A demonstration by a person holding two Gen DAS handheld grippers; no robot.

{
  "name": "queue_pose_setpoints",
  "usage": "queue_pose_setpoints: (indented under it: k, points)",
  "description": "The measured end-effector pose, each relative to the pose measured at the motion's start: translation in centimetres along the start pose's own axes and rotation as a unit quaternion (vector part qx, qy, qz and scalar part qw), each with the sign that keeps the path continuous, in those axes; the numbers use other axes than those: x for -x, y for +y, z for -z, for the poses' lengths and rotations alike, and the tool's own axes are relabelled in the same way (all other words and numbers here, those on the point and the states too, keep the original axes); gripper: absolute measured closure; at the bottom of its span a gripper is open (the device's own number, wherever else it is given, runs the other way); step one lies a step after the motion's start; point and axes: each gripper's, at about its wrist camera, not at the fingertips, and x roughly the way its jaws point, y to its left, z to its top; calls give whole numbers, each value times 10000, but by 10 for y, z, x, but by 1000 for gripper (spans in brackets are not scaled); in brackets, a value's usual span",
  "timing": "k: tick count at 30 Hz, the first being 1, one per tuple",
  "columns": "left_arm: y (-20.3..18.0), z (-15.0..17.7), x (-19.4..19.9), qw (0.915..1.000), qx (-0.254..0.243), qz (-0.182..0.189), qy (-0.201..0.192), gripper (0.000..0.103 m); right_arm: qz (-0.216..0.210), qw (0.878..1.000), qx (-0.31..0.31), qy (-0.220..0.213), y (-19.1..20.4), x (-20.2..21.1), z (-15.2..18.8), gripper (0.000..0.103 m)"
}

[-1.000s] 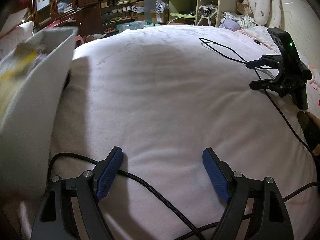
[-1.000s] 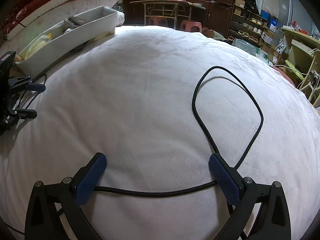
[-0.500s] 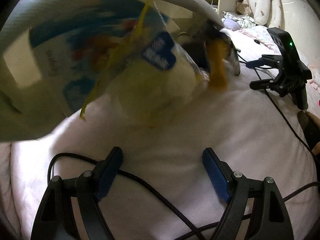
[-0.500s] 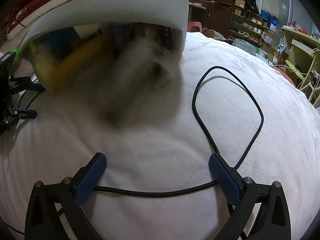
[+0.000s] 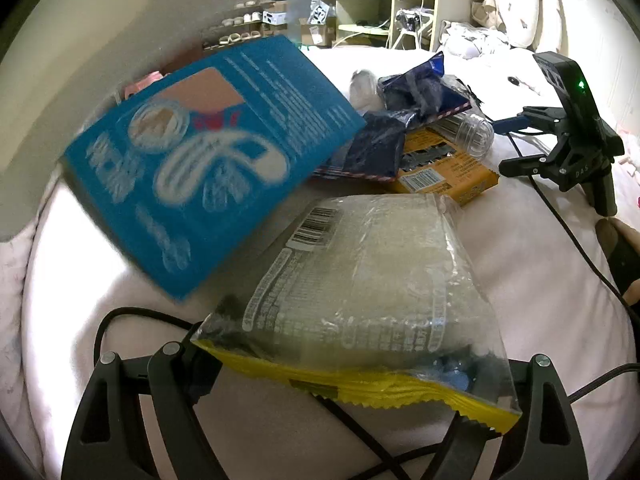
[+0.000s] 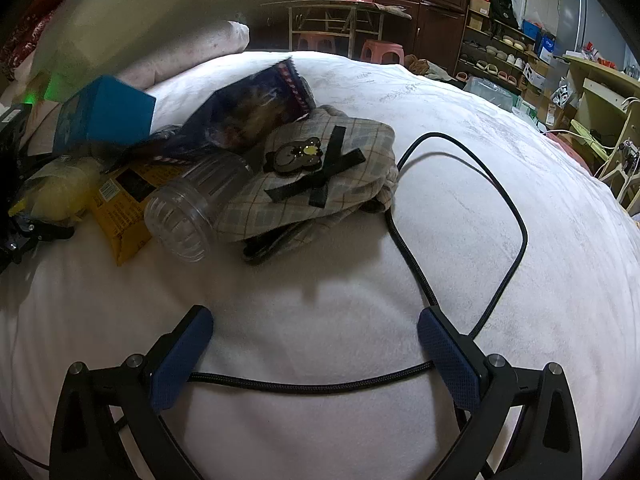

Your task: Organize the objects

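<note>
A heap of household items lies on a white bed cover (image 6: 440,184), with two hand-held grippers resting low at its near edge.

From the left wrist camera, a clear noodle packet with a yellow seam (image 5: 360,300) lies across the left gripper (image 5: 332,368), hiding both fingertips; only the black arms show. Its jaws are spreading at this moment, but whether the pads touch the packet cannot be made out. Behind the packet, a blue box (image 5: 208,152) is tilted and motion-blurred, its print unreadable. Beyond the packet lie an orange-yellow box (image 5: 444,172), a dark blue snack bag (image 5: 424,88) and a clear plastic jar (image 5: 472,132) on its side. A pale blurred shape fills the upper left corner and cannot be identified. To the packet's right the other gripper's black body with a green light is seen from outside.

The right wrist camera shows what the left one misses: a plaid fabric pouch with a bear patch and a black cross (image 6: 316,176), lying just right of the jar (image 6: 192,208) and touching it. Here the noodle packet is only a yellow lump at the far left edge. The right gripper (image 6: 316,340) has its blue pads spread wide with nothing between them but a black braided cable (image 6: 516,216) running across the cover and looping away beyond the right pad.
</note>
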Motion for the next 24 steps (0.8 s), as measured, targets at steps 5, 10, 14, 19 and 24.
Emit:
queue_pose_setpoints:
  k: [5,10,14,19,24]
  points:
    - [0,0,1,10000,1,-1,0,19,-1,10000,-1,1,0,0,0,0]
    - [1,-1,1,10000,3,-2,0,19,0,10000,-2,0,0,0,0,0]
    - [1,-1,1,10000,3,-1,3,19,-7,9999,-116,-14,1,0,0,0]
    - [1,-1,1,10000,7,-3,2,19,-8,9999,-137,-16,1,-1,0,0]
    - [1,-1,1,10000,13,-5,2,19,-8,9999,-137,-15,1,-1,0,0]
